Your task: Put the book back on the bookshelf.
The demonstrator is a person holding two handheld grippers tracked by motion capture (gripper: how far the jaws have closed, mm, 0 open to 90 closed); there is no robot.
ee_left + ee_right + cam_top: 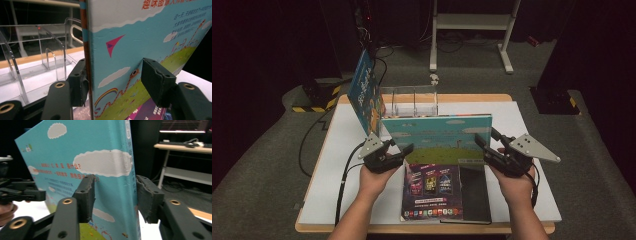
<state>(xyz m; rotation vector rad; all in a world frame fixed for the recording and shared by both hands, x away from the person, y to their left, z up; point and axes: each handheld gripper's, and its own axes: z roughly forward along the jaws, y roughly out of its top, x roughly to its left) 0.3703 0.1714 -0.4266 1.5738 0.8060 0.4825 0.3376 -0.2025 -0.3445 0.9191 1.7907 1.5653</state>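
Blue picture book (pixel 437 140), lower edge behind hand-held grippers

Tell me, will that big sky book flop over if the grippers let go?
Probably yes. The book stands upright on its narrow edge, held at both ends by the left gripper and right gripper, so it would likely tip. Its cover looks flat and unbent, so it seems stiff, not floppy.

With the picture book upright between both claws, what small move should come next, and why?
Probably carry the picture book back toward the clear rack. Left claw and right claw straddle its two ends, it stands upright, and the rack's slots look free beside the leaning book.
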